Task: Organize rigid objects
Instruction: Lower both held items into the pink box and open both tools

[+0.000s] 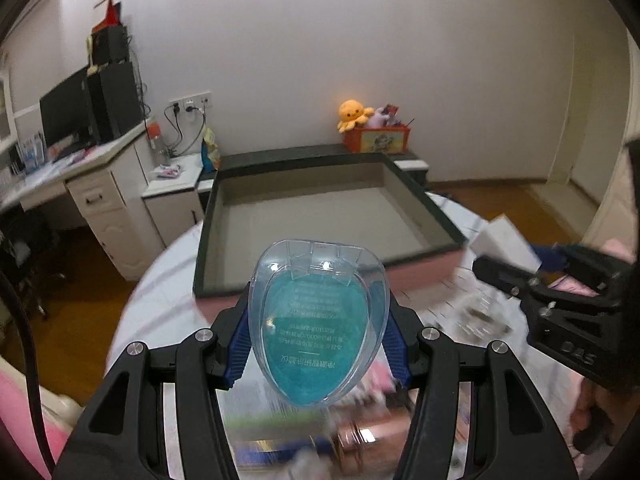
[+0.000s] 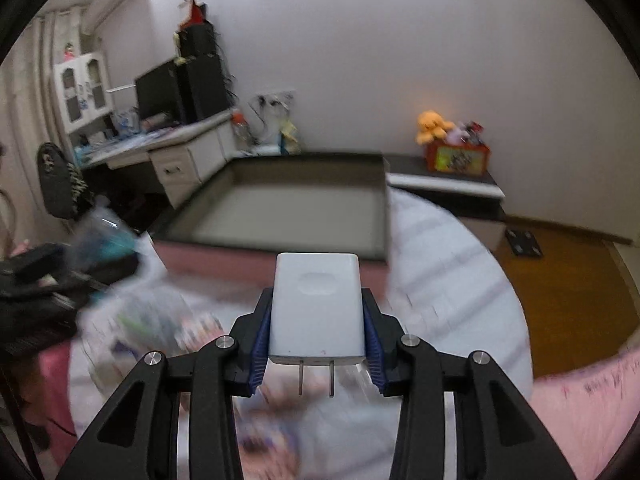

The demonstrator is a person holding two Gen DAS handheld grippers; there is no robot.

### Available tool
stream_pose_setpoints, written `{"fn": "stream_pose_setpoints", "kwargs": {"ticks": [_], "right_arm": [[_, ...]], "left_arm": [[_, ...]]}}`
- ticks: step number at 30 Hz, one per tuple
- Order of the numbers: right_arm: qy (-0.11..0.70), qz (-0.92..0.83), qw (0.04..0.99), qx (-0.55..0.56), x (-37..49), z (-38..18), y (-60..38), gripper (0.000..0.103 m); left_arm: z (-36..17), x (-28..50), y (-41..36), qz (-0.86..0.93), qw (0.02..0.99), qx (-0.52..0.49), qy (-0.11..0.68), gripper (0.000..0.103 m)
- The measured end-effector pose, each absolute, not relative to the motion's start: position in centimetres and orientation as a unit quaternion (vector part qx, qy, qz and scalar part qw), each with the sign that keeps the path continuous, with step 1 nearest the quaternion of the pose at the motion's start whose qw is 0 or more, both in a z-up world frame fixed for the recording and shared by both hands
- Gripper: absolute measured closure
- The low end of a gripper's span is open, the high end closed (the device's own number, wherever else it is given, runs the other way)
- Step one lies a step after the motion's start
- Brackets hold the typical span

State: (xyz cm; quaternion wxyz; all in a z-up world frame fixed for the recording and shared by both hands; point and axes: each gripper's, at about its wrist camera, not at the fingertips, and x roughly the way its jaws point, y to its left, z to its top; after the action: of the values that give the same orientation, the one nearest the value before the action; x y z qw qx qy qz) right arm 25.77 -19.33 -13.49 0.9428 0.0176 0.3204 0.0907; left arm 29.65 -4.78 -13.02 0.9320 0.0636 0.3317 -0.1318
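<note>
Here both grippers carry a load toward the empty tray (image 1: 224, 216), which lies ahead of and below the fingertips. The left gripper (image 1: 318, 332) is clamped on a clear egg-shaped case (image 1: 318, 320) with a teal insert, its blue pads (image 1: 236, 344) pressing either flank. The right gripper (image 2: 318, 336) is closed on a white charger (image 2: 318, 308), prongs pointing back toward the camera. Judging by the clutter blurred beneath both sets of fingers, the step is transport and placement. It would go best if each hand clears the near tray wall, lowers its item onto the floor well apart from the other's, and parts its fingers only once the item rests flat.
</note>
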Motion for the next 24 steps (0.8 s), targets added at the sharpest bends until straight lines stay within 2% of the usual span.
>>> {"fn": "stream_pose_setpoints", "kwargs": {"ticks": [5, 13, 21, 24], "right_arm": [[0.327, 0.117, 0.937, 0.022, 32.1, -12.3, -18.0, 0.062], [0.395, 0.120, 0.911, 0.015, 41.4, -15.1, -16.3, 0.062], [0.452, 0.113, 0.885, 0.021, 44.5, -18.7, -16.7, 0.062], [0.456, 0.105, 0.883, 0.015, 44.4, -18.7, -16.6, 0.061]], "left_arm": [[-12.9, 36.2, -4.7, -0.144, 0.916, 0.050, 0.372, 0.046], [-16.3, 44.7, -5.5, -0.101, 0.891, 0.090, 0.433, 0.047], [-20.4, 46.8, -6.4, -0.098, 0.861, 0.108, 0.486, 0.046], [-20.7, 46.7, -6.5, -0.095, 0.858, 0.110, 0.493, 0.043]]}}
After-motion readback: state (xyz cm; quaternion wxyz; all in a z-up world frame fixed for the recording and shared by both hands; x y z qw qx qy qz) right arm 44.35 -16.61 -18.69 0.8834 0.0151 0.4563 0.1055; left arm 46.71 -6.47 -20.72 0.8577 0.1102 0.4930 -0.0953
